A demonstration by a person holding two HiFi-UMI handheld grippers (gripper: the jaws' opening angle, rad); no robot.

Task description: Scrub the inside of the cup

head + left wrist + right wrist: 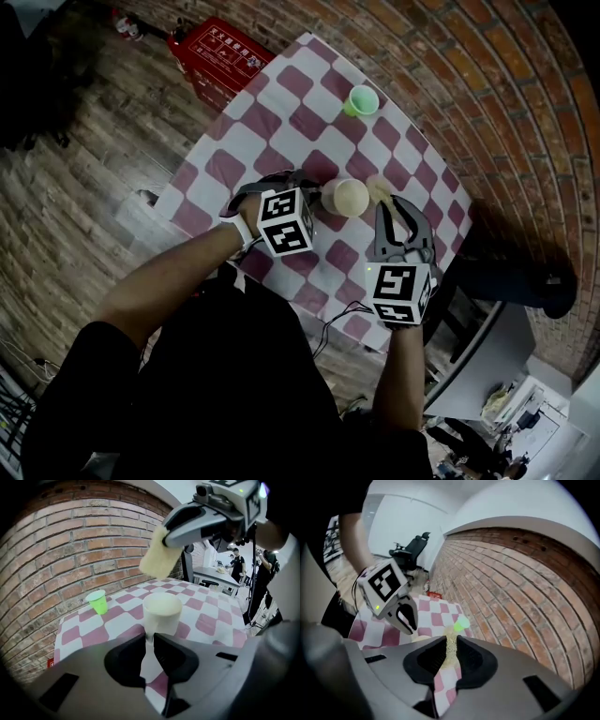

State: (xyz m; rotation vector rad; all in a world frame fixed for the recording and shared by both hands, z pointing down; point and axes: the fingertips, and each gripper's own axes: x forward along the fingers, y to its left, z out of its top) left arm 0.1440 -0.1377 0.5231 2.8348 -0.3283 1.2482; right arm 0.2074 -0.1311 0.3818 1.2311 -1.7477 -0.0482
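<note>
On table (246, 150) | 1 green cup (361, 99) | left gripper (150, 640) clamps 1 cream cup (162, 613) | right gripper (451, 641) clamps 1 sponge (157, 559)

Right gripper (452, 638): jaws clamped on yellow sponge (451, 656). Left gripper (408, 619) near left; green cup (461, 624) far, on checked table (426, 609).

Free across pink-and-white checked table (225, 169) at frame's centre-left; blocked at centre by cream cup (349, 197), upper right by small green plastic cup (361, 100).
</note>
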